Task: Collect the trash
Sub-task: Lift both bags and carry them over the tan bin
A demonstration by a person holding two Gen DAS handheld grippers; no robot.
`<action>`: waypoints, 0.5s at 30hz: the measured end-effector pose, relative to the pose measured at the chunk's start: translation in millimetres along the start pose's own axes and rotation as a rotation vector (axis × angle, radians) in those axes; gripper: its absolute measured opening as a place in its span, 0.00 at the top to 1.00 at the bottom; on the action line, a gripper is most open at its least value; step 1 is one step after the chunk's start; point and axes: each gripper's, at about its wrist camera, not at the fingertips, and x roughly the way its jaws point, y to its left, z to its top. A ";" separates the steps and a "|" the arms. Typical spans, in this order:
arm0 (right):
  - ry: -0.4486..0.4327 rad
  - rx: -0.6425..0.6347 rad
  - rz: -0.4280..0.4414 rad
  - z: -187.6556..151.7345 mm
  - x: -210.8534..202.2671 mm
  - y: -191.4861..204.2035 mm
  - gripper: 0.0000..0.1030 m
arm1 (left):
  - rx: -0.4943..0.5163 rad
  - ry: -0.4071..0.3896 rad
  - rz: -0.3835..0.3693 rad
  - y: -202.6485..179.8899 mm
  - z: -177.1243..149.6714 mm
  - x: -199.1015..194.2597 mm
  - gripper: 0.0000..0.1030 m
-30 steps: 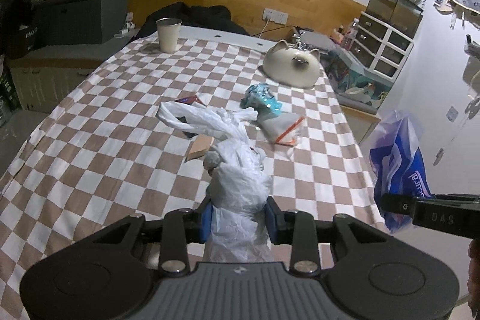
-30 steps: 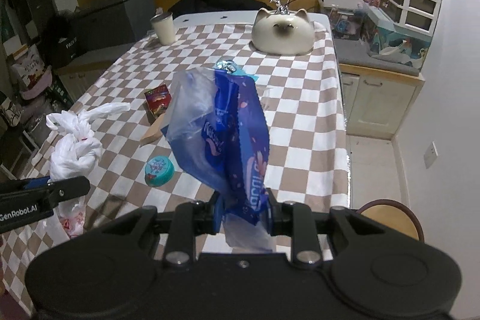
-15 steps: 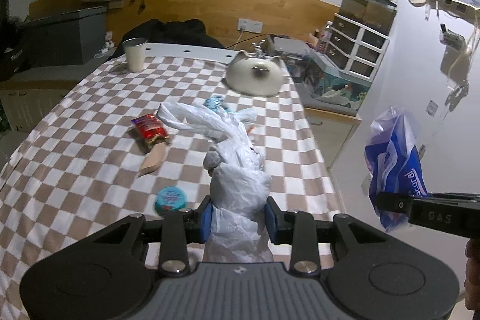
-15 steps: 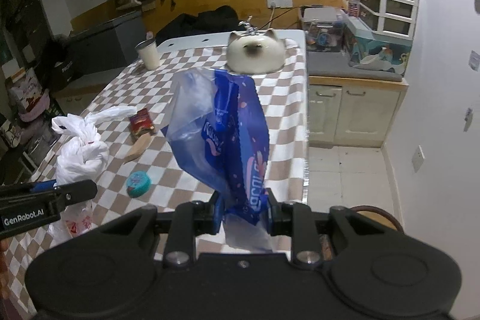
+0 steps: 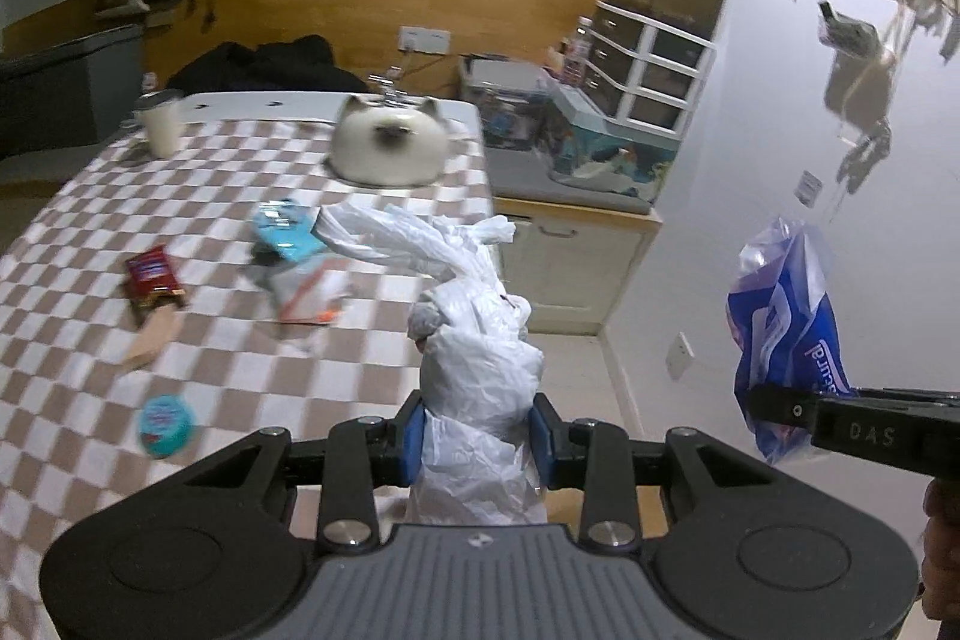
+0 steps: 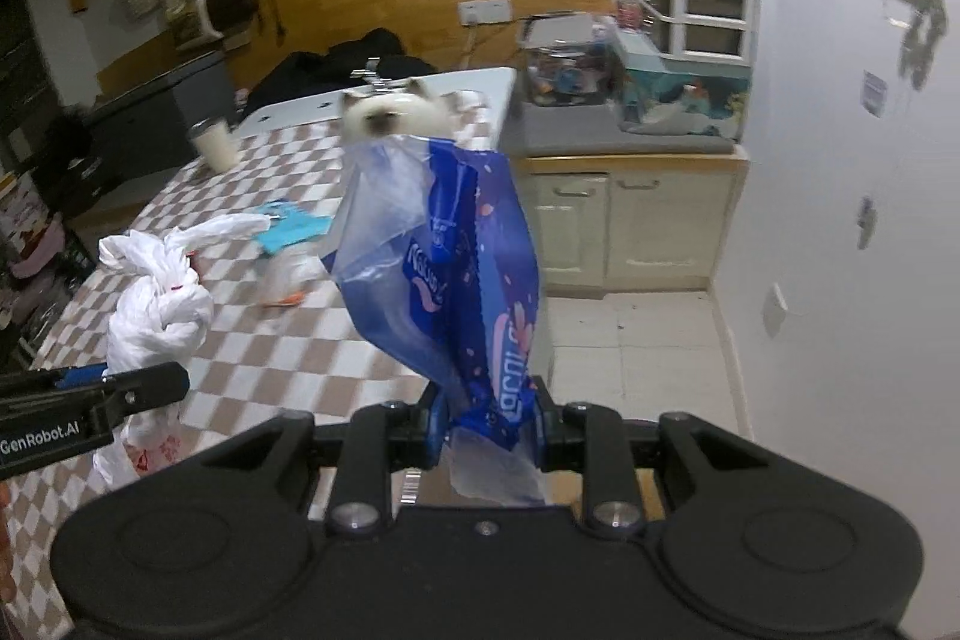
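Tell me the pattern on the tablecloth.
The tablecloth is a brown-and-white check, seen best in the left wrist view.

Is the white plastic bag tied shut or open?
Tied shut: the white plastic bag has a knot, with its handles sticking out above.

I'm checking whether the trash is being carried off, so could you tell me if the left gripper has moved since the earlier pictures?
Yes. The left gripper, holding the white bag, has shifted right: it now sits at the checkered table's right edge, floor showing beyond.
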 end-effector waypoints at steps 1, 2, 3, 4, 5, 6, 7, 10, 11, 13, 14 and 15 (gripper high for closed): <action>0.004 0.010 -0.009 -0.2 0.8 -10.0 0.73 | 0.005 0.006 -0.009 -7.6 0.8 5.5 0.65; 0.007 0.019 -0.018 -1.3 1.6 -19.5 0.73 | 0.011 0.012 -0.016 -15.1 1.0 11.2 0.65; 0.012 0.027 -0.028 -1.9 2.9 -28.7 0.73 | 0.018 0.021 -0.026 -23.7 1.3 18.6 0.65; 0.018 0.037 -0.039 -2.7 4.7 -39.3 0.73 | 0.023 0.030 -0.034 -30.4 1.4 24.7 0.65; 0.025 0.047 -0.049 -4.0 6.3 -48.7 0.73 | 0.028 0.040 -0.043 -37.8 1.4 31.8 0.65; 0.031 0.056 -0.058 -5.2 7.6 -56.3 0.73 | 0.032 0.050 -0.051 -44.5 1.1 38.5 0.65; 0.039 0.067 -0.070 -7.1 9.2 -65.6 0.73 | 0.038 0.061 -0.061 -51.5 0.9 46.3 0.65; 0.061 0.099 -0.099 -12.4 15.9 -91.0 0.73 | 0.056 0.100 -0.087 -70.1 -0.6 70.0 0.65; 0.070 0.110 -0.110 -14.3 19.2 -99.2 0.73 | 0.060 0.117 -0.098 -76.2 -1.5 78.9 0.65; 0.089 0.134 -0.131 -19.3 25.6 -114.6 0.73 | 0.060 0.155 -0.121 -84.9 -4.4 95.9 0.65; 0.099 0.148 -0.141 -22.0 29.8 -122.4 0.73 | 0.060 0.179 -0.131 -89.5 -6.5 106.1 0.65; 0.110 0.162 -0.150 -24.7 34.4 -129.8 0.73 | 0.059 0.201 -0.137 -93.3 -8.2 115.3 0.65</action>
